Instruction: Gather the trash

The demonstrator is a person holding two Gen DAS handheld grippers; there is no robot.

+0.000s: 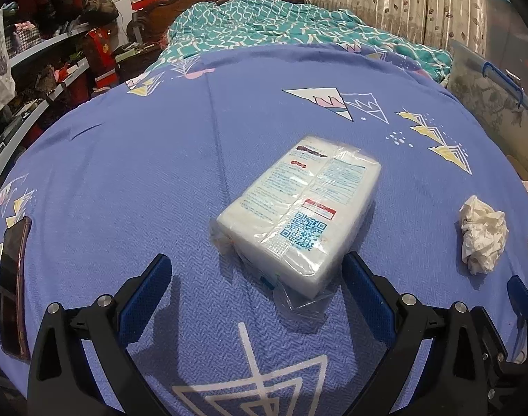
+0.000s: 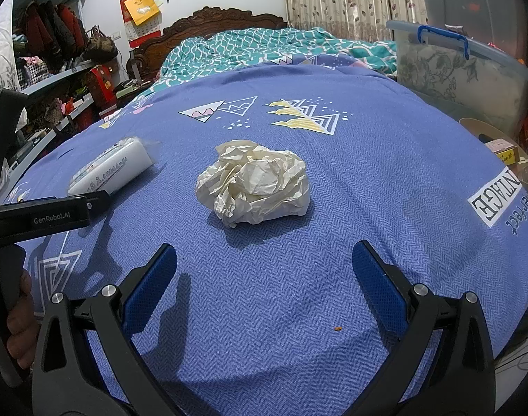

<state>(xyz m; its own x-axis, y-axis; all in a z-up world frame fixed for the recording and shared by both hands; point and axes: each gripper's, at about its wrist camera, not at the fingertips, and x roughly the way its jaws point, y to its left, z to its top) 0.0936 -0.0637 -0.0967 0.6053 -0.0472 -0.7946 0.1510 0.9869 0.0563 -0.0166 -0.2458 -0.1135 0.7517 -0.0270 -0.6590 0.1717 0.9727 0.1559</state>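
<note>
grippers [image 1: 255, 270] [image 2: 264, 260] gape before pack [image 1: 298, 211], tissue [image 2: 255, 185].

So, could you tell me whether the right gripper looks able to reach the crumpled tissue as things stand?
Probably yes: the right gripper is open, and only bare bedspread lies between it and the crumpled tissue.

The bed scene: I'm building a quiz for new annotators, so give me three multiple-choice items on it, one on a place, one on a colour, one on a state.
1. Where does the crumpled tissue lie?
A. on the bedspread
B. in the storage bin
C. on a shelf

2. What colour is the bedspread?
A. red
B. blue-purple
C. plain white

3. How does the right gripper stand?
A. shut on the tissue
B. open, holding nothing
C. shut on the wrapped pack

Answers:
1. A: it rests on the cloth ahead of the fingers.
2. B: blue-purple weave with printed triangles.
3. B: its fingers are spread wide, short of the tissue.
</note>
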